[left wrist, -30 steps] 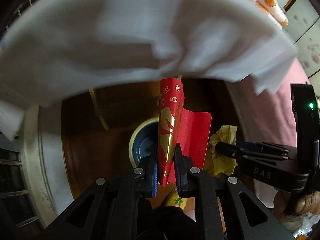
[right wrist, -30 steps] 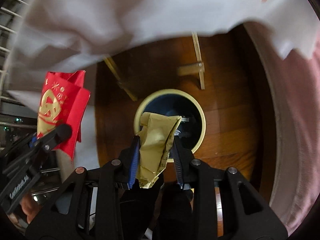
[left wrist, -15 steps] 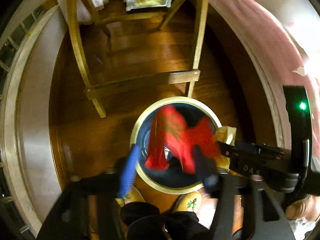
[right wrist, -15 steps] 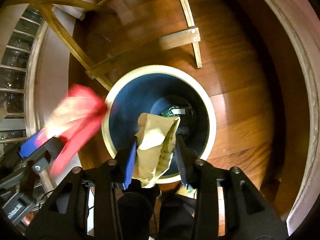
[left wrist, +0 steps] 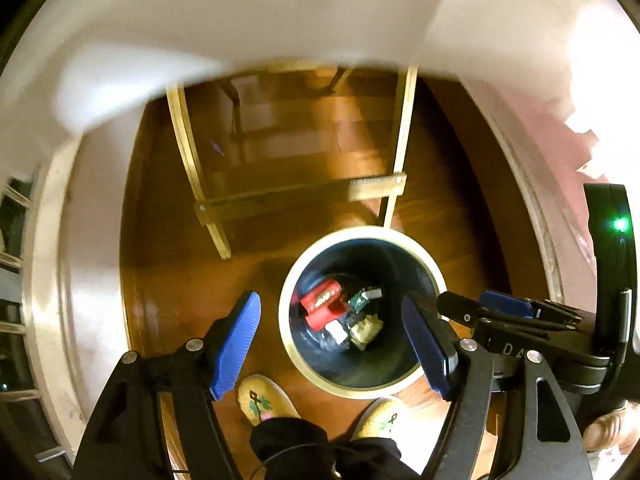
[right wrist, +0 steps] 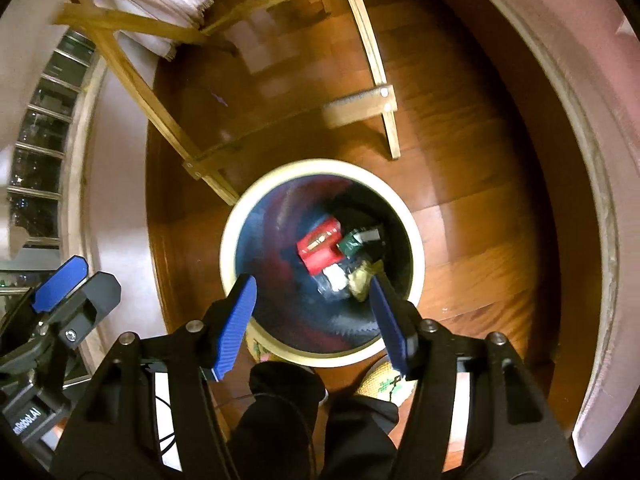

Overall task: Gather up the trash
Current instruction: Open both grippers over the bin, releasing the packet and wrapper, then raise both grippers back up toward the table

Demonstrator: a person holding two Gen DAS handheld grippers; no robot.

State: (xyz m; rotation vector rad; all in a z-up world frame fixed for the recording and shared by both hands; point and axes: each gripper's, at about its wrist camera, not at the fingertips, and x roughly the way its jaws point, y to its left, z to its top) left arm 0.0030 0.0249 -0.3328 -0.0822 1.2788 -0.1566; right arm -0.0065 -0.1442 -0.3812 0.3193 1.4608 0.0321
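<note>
The left tongs (left wrist: 334, 338) are pointing steeply down over the wooden floor (left wrist: 172, 276) with the blue pads (left wrist: 236, 346) standing wide apart and nothing between them; they have just been spreading. One pad is hanging over bare floor, the other over the bin's (left wrist: 434, 276) right rim. Behind them a wooden frame (left wrist: 298, 194) is standing on the floor, and a white cloth (left wrist: 240, 12) is blurring across the top of the left view.

Further right, the round cream-rimmed bin with its dark inside is sitting just ahead of the person's two patterned slippers (left wrist: 262, 400). At its bottom the trash is lying together: a red packet (right wrist: 320, 250), a green item (right wrist: 352, 244) beside it, and a crumpled yellow wrapper (right wrist: 362, 278) touching them.

The right tongs (right wrist: 314, 326) are hovering above the bin, also spread and empty, having just been opening. Their pads are framing the bin's near side.
</note>
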